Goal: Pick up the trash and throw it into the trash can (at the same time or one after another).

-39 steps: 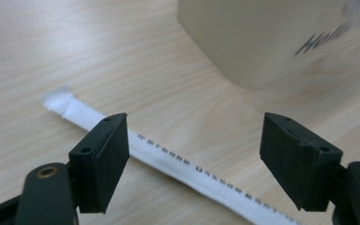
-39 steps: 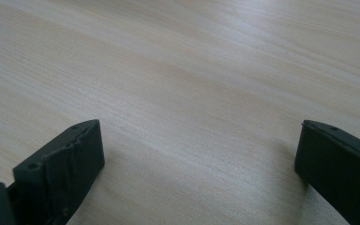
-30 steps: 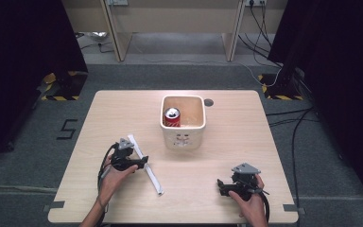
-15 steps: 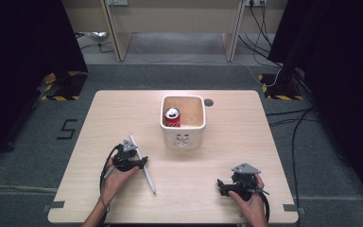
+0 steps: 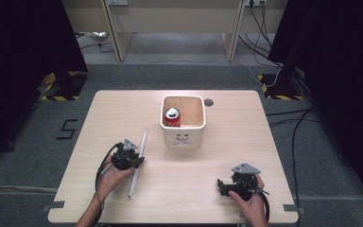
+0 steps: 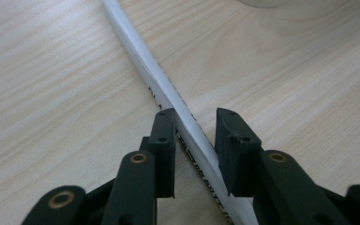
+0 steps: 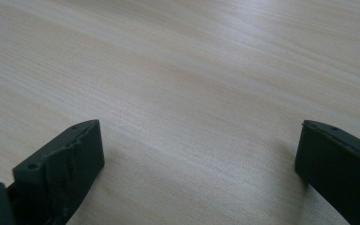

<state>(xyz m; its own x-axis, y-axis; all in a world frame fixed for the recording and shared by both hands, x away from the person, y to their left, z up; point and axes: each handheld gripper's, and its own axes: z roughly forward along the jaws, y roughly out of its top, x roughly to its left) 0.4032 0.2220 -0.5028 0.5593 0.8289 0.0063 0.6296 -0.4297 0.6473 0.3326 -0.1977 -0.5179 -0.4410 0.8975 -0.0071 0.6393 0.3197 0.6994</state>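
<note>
Between the left gripper's (image 6: 194, 140) jaws you've got the white strip (image 6: 168, 96) running diagonally; the jaws have just been closing and now stand narrow around it. One pad looks to be against its edge, but a sliver of gap shows on the other side, so I'd call it bracketed, not clamped. On the table (image 5: 246, 142) the white strip (image 5: 138, 163) lies flat on the near-left part, just left of the white tub (image 5: 183, 137) and apart from it. Your grip point sits near its middle, which should balance well.

To do this well:
- Finish the squeeze before lifting; the strip is thin, so confirm both pads bite.
- Keep the jaws square across its width. It crosses them at an angle now, which I judge could let it twist or pivot.
- Lift straight up and slowly.

Materials: the strip is long, slim, smooth and slightly glossy, with small dark print along one face. It is likely slippery. The tabletop is pale matte wood grain. The tub is rounded-square and holds an upright red can (image 5: 172, 117).

Your right gripper (image 7: 197, 154) rests near the table's near-right edge, jaws wide apart, nothing between them.
</note>
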